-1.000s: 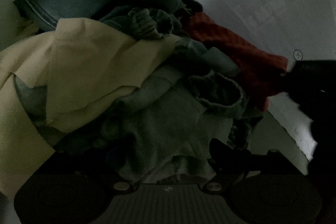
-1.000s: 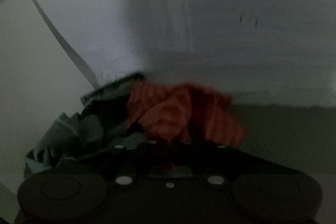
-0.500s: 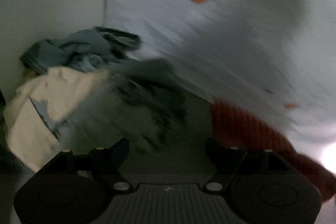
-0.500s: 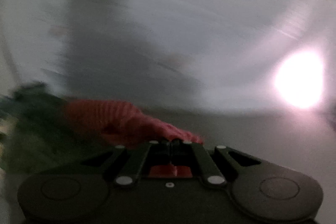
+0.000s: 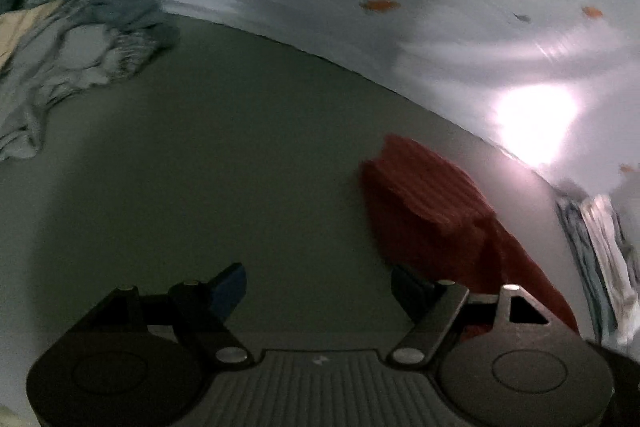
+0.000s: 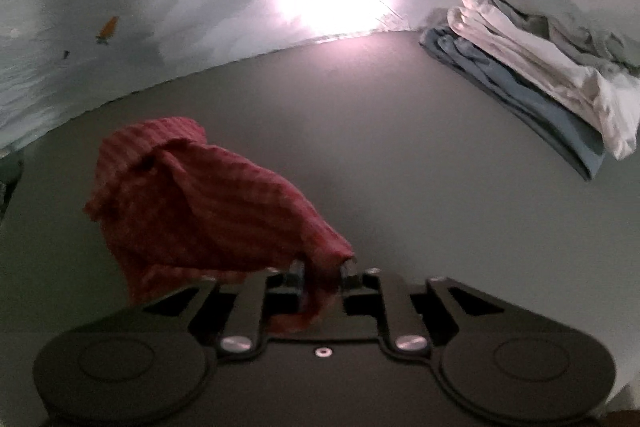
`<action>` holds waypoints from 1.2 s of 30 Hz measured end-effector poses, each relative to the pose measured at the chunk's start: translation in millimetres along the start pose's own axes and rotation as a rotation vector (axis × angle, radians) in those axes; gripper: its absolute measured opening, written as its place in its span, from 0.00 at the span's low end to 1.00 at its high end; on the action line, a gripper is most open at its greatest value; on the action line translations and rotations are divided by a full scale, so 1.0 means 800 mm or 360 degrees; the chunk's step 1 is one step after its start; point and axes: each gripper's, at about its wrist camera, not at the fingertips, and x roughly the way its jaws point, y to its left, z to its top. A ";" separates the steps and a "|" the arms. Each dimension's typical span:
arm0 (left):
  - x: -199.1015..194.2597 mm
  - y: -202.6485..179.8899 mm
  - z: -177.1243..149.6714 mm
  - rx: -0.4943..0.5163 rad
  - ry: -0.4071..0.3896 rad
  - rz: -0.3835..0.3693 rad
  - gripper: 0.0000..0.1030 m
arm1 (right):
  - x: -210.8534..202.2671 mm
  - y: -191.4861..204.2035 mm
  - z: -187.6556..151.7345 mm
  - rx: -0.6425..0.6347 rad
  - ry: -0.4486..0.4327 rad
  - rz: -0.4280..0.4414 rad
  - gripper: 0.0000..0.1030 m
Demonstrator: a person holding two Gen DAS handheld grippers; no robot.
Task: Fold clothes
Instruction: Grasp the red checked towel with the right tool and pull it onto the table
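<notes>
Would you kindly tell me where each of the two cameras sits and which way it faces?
Left wrist: on the left claw, looking forward over the grey table toward the wall; its open fingers show, with the unfolded pile far left.
Right wrist: on the right claw, facing the wall and the folded stack; its fingers pinch the red cloth.
Shared: red cloth, table, folded stack.

**Red cloth pinched, folded stack to your far right**

Your right gripper (image 6: 323,269) clamps a corner of the red striped cloth (image 6: 192,195), which bunches leftward over the grey table (image 6: 400,155). A folded stack of clothes (image 6: 532,75) sits by the wall corner.
</notes>
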 end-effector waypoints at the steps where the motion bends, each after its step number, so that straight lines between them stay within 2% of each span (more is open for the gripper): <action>1: 0.003 -0.009 0.000 0.0026 0.0000 -0.0002 0.77 | 0.001 -0.010 -0.001 -0.0010 -0.0001 0.0019 0.21; 3: 0.009 -0.027 0.000 0.0076 0.0000 -0.0006 0.77 | 0.002 -0.020 0.002 -0.0051 -0.0005 0.0052 0.22; 7: 0.020 -0.045 -0.004 0.0021 0.0034 -0.0075 0.77 | 0.001 -0.032 0.012 -0.0074 -0.0035 0.0068 0.29; 12: 0.048 -0.063 -0.005 -0.0010 0.0154 -0.0128 0.77 | 0.008 -0.041 0.041 -0.0087 -0.0154 -0.0133 0.35; 14: 0.060 -0.067 -0.001 -0.0021 0.0183 -0.0146 0.77 | 0.014 -0.040 0.058 -0.0105 -0.0199 -0.0158 0.36; 16: 0.072 -0.075 0.006 -0.0053 0.0190 -0.0151 0.77 | 0.022 -0.035 0.074 -0.0120 -0.0221 -0.0120 0.37; 18: 0.083 -0.073 0.019 -0.0074 0.0197 -0.0134 0.77 | 0.036 -0.022 0.088 -0.0163 -0.0210 0.0010 0.37; 21: 0.101 -0.066 0.038 -0.0133 0.0198 -0.0093 0.77 | 0.063 0.017 0.100 -0.0349 -0.0167 0.0221 0.37; 24: 0.122 -0.055 0.054 -0.0212 0.0235 -0.0059 0.77 | 0.089 0.067 0.100 -0.0627 -0.0151 0.0336 0.37; 26: 0.139 -0.051 0.061 -0.0241 0.0267 -0.0028 0.77 | 0.106 0.090 0.099 -0.0709 -0.0123 0.0400 0.37; 31: 0.164 -0.042 0.067 -0.0273 0.0347 0.0015 0.77 | 0.144 0.138 0.098 -0.0977 -0.0164 0.0390 0.37; 35: 0.184 -0.042 0.067 -0.0299 0.0418 0.0010 0.77 | 0.170 0.150 0.111 -0.1025 -0.0142 0.0455 0.35; 36: 0.189 -0.043 0.067 -0.0299 0.0431 0.0008 0.77 | 0.174 0.150 0.116 -0.1006 -0.0137 0.0484 0.25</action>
